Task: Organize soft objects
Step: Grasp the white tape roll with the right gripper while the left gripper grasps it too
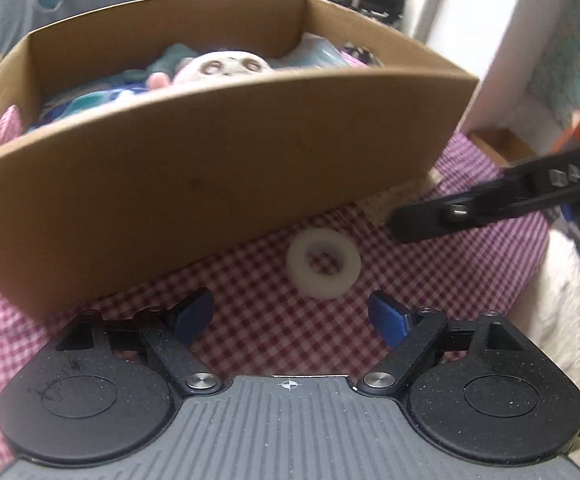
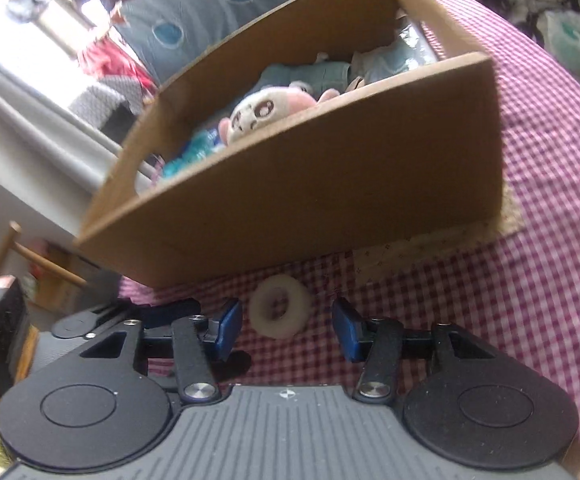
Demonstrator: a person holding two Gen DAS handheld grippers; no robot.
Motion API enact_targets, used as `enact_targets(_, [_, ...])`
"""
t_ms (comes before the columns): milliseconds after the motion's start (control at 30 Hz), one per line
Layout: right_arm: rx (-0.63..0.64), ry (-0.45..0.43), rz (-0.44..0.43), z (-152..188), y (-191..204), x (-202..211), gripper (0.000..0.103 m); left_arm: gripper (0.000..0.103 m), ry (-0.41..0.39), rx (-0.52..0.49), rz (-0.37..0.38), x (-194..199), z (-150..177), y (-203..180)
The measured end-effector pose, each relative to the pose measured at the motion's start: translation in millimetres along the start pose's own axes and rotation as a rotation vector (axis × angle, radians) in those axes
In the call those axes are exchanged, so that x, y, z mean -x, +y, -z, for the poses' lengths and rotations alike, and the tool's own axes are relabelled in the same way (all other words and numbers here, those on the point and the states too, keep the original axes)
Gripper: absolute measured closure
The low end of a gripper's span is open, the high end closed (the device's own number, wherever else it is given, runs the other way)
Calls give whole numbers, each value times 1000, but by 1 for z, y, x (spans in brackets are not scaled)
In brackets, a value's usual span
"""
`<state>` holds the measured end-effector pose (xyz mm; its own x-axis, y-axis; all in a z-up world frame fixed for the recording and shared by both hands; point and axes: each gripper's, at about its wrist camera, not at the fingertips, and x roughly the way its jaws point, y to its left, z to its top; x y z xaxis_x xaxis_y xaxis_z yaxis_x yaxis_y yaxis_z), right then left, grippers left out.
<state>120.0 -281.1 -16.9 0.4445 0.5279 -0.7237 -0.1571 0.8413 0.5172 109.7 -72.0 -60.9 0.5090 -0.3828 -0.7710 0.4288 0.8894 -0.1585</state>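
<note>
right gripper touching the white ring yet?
Apart. In the right wrist view the white ring lies on the checked cloth ahead of the right gripper, with cloth showing between the ring and both blue pads.

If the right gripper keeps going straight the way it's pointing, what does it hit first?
Most likely the white ring lying on the checked cloth: it sits just ahead, between the open right gripper fingers. The cardboard box stands beyond it. Depth is hard to judge.

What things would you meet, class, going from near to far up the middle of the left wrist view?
Left gripper → white ring on the checked cloth → cardboard box → plush toy inside it.
</note>
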Motion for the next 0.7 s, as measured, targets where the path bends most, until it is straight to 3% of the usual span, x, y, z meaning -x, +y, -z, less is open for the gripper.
enact_targets(367, [112,59,79,-6,12,-35,69,39,-17,-182,-48,-25,1,-22])
enact_targets(567, [216,64,141,-6,30,-48,79,56,-43,-213,-31,-26,0,-26])
enact_targets(700, [254,61,162,-4,37,-49,84,58,-57,-229,-14,-25,1,-30])
